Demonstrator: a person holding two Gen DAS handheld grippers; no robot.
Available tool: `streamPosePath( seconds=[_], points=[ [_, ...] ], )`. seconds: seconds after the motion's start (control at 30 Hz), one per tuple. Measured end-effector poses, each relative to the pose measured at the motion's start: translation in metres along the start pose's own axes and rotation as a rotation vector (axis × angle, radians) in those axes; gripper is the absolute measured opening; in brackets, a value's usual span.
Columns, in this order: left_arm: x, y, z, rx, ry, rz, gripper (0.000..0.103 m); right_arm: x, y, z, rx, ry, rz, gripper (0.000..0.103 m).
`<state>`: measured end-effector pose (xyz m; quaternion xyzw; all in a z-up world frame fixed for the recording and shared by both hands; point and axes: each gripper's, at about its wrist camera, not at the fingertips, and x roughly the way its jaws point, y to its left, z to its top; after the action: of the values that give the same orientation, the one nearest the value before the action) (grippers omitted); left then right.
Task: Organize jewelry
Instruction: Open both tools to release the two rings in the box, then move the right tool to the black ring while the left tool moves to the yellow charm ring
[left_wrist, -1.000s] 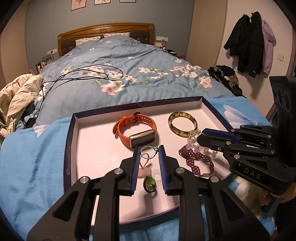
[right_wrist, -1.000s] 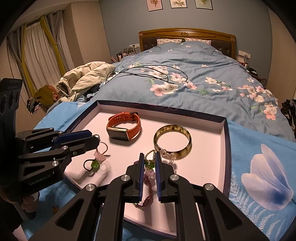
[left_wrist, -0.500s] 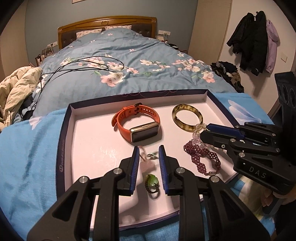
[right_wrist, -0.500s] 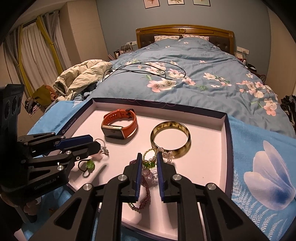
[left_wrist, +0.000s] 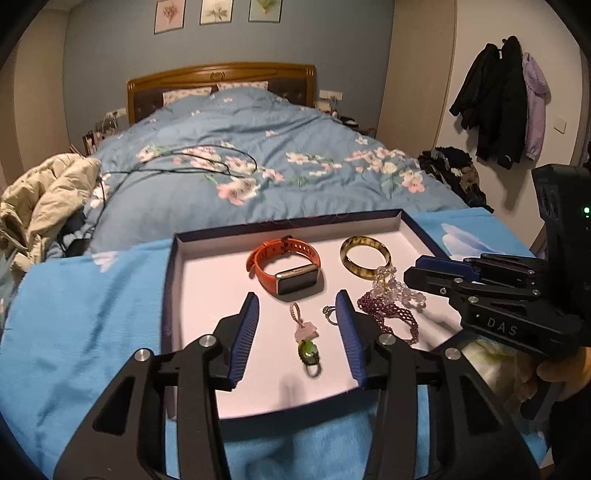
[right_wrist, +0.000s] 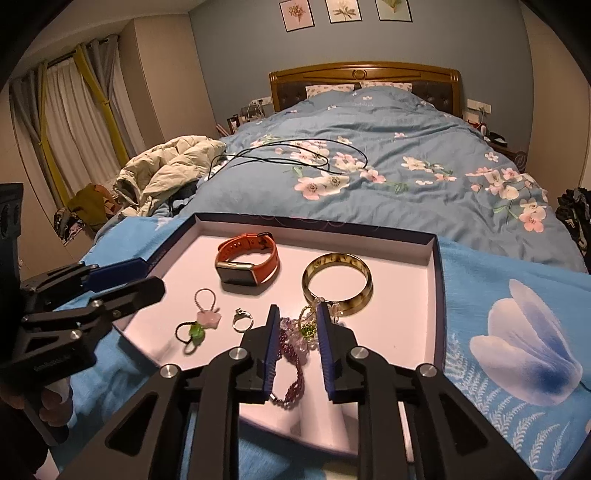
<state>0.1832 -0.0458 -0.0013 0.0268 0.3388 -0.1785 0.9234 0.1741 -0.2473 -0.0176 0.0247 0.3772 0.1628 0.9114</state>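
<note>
On a bedroom bed, two hand-held grippers work over a shallow tray (left_wrist: 173, 295) of jewelry. The left gripper (left_wrist: 295, 325) has just spread its jaws and drawn back, leaving the pink-and-green charm (left_wrist: 306, 339) flat on the tray floor beside a small ring (left_wrist: 330, 314), free of the pads; that piece appears to be placed. The right gripper (right_wrist: 297, 332) has also been easing its jaws apart, with the tangled purple bead bracelet (right_wrist: 291, 354) and pale beads lying between them; whether the pads still touch the strands is hard to make out. An orange smartwatch (left_wrist: 286, 266) and an amber bangle (left_wrist: 364, 254) lie farther back. The tray's near edge is hidden behind the gripper bodies.
</note>
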Motion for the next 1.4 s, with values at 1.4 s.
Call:
streamPosePath(
  seconds=[1.4],
  points=[
    [-0.084, -0.030, -0.117, 0.098, 0.051, 0.031, 0.066, -0.098, 0.044, -0.149, -0.081, 0.096, 0.032, 0.045]
  ],
)
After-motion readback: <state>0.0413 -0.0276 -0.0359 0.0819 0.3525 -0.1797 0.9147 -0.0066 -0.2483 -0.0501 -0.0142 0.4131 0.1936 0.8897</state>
